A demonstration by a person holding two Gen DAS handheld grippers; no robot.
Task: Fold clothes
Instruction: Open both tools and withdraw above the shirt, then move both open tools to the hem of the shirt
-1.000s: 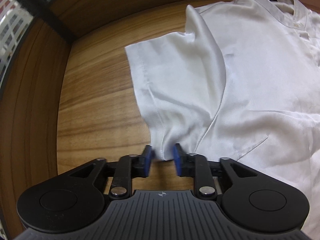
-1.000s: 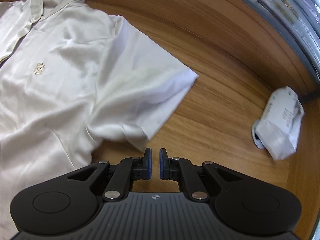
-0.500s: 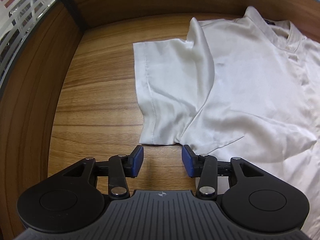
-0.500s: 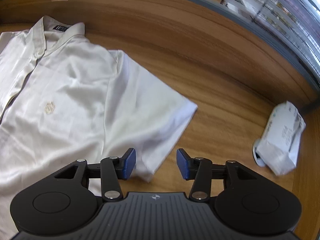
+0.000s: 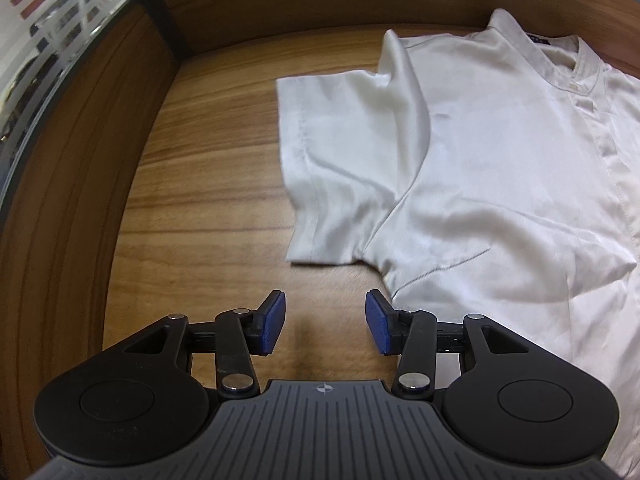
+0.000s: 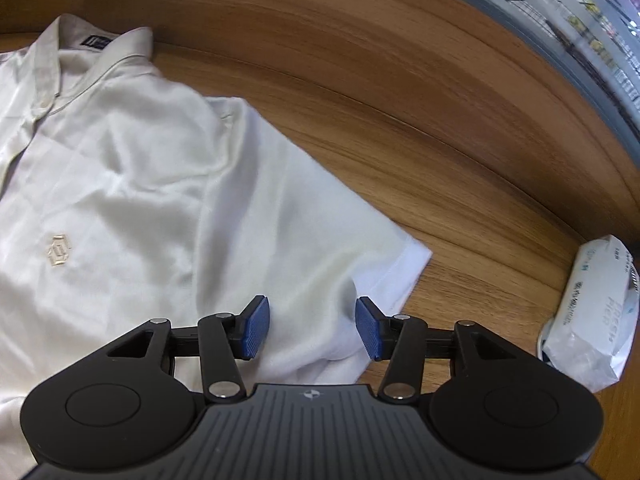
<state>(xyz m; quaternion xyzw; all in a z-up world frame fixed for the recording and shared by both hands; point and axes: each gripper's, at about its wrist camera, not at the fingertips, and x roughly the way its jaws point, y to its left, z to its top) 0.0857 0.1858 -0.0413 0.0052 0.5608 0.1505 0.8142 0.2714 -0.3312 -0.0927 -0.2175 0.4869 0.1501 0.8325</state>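
Shirt (image 5: 500, 168), pale and satiny, lies face up and spread flat on the wooden bench (image 5: 208, 184); in the left wrist view we see its short sleeve (image 5: 332, 168) laid out to the side, hem toward us. Our left gripper (image 5: 325, 327) hangs over bare wood just short of that hem, jaws spread with nothing between the blue pads (image 5: 273, 322). A second ago those pads sat around the sleeve's lower corner; since then they have widened and pulled back, so we read the sleeve as let go and left where it fell. Right wrist view next: the shirt's collar (image 6: 80, 60) lies at the far end, a small embroidered emblem (image 6: 58, 250) on the chest, and the other sleeve (image 6: 320, 248) fans out toward a soft white packet (image 6: 592, 312) near the bench's raised edge. Our right gripper (image 6: 311, 330) was nearly pinched together beside that sleeve a second ago; now it stands apart over the sleeve's near edge, cloth below the gap, pads not pressing it. We judge both sleeves smoothed out and the folding proper not yet begun; the right looks better placed for a first grasp.
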